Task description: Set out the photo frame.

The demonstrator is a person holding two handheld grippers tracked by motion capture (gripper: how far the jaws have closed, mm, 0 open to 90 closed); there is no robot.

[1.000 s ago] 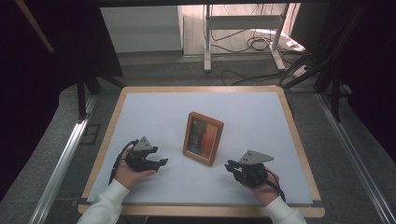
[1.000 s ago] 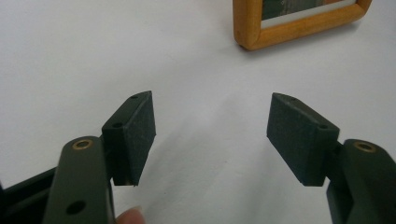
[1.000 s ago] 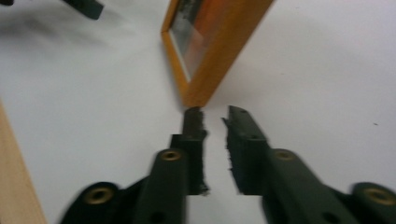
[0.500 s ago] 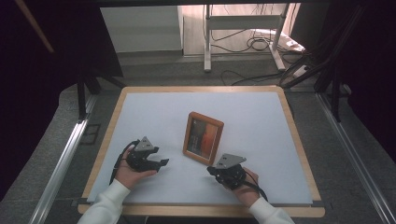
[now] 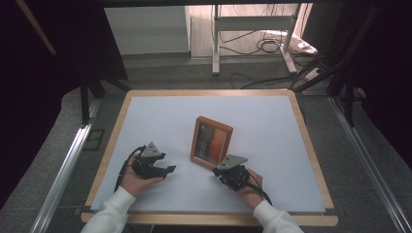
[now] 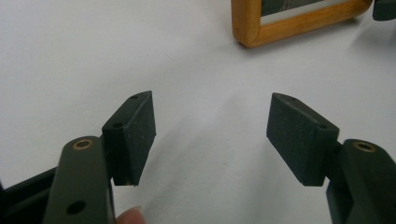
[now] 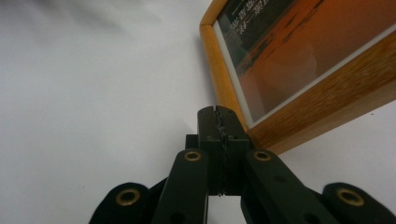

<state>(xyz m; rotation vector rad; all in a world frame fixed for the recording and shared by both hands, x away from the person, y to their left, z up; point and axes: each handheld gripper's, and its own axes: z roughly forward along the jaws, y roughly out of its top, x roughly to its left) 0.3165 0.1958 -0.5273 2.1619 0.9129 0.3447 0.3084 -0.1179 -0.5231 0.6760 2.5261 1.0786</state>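
Right hand-held gripper [image 7: 218, 114]: jaws pressed fully together with nothing between them; the tips sit at the near corner of the picture frame [image 7: 299, 60], touching it or just short of it, too close to tell.
Right hand [image 5: 250, 187]: comes in from the near edge, pointing the tool toward the frame's lower corner.
Left hand-held gripper [image 6: 210, 126]: jaws wide apart and empty, just above the white surface [image 5: 272, 121].
Left hand [image 5: 136, 177]: low over the surface, left of the frame, clear of it.
Picture frame: wooden, lying near the middle of the surface, between the two tools.
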